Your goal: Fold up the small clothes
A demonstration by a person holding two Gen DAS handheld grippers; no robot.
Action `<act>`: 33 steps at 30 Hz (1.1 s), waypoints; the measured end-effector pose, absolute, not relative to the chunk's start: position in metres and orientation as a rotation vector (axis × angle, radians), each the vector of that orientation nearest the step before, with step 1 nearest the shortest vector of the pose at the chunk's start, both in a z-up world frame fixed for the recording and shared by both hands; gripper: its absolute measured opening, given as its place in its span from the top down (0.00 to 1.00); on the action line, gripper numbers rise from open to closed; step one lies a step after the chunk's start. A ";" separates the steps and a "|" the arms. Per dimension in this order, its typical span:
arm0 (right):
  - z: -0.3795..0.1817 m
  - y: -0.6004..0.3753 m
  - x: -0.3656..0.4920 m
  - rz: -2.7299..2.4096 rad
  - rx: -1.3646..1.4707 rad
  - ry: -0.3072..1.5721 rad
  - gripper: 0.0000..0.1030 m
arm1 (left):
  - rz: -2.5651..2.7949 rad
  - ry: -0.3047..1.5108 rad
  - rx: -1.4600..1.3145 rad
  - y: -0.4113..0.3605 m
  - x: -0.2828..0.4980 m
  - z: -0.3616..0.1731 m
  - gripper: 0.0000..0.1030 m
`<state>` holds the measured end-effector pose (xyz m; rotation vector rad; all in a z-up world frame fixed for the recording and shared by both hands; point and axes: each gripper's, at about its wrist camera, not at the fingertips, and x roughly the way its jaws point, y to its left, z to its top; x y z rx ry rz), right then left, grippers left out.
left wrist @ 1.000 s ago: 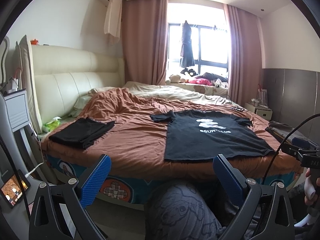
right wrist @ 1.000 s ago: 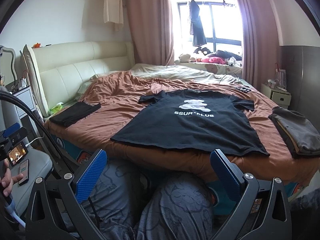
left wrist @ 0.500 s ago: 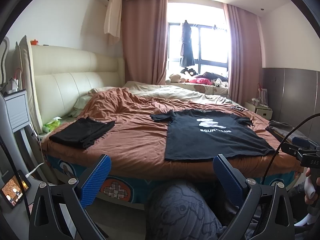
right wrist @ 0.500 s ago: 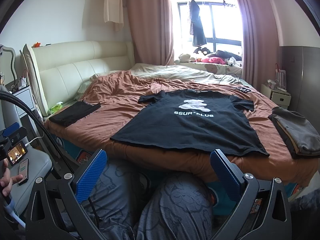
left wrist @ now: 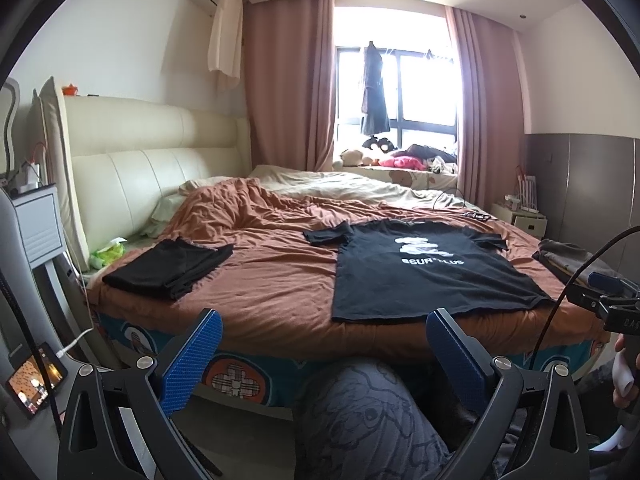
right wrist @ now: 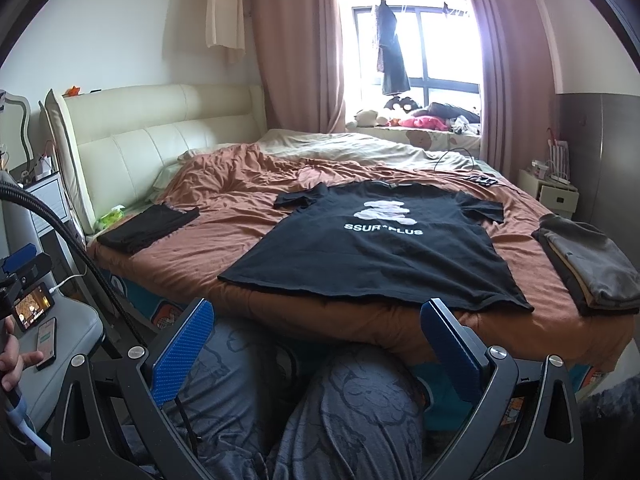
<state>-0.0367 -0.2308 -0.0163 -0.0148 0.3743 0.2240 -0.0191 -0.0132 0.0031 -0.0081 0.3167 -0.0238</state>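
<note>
Bedroom with a rust-brown bed [right wrist: 240, 256], cream headboard [right wrist: 160, 136] at left, curtained window [right wrist: 436, 48] at the far end.

One black T-shirt [right wrist: 376, 256] lies flat, print up, near the bed's near edge; one folded black garment [left wrist: 168, 268] sits at the left, one folded grey pile [right wrist: 588, 268] at the right. Both tongs, left gripper [left wrist: 320, 354] and right gripper [right wrist: 316, 346], hang low before the bed above the person's patterned trousers [right wrist: 348, 412], blue pads spread wide, holding nothing, well short of the shirt.

Black T-shirt [right wrist: 372, 256], white print; rust-orange duvet [right wrist: 224, 248]; blue tool pads [right wrist: 180, 354].
</note>
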 end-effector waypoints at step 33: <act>0.012 -0.237 -0.028 0.215 -0.011 0.357 0.00 | -0.013 0.283 -0.041 0.024 0.000 0.033 0.00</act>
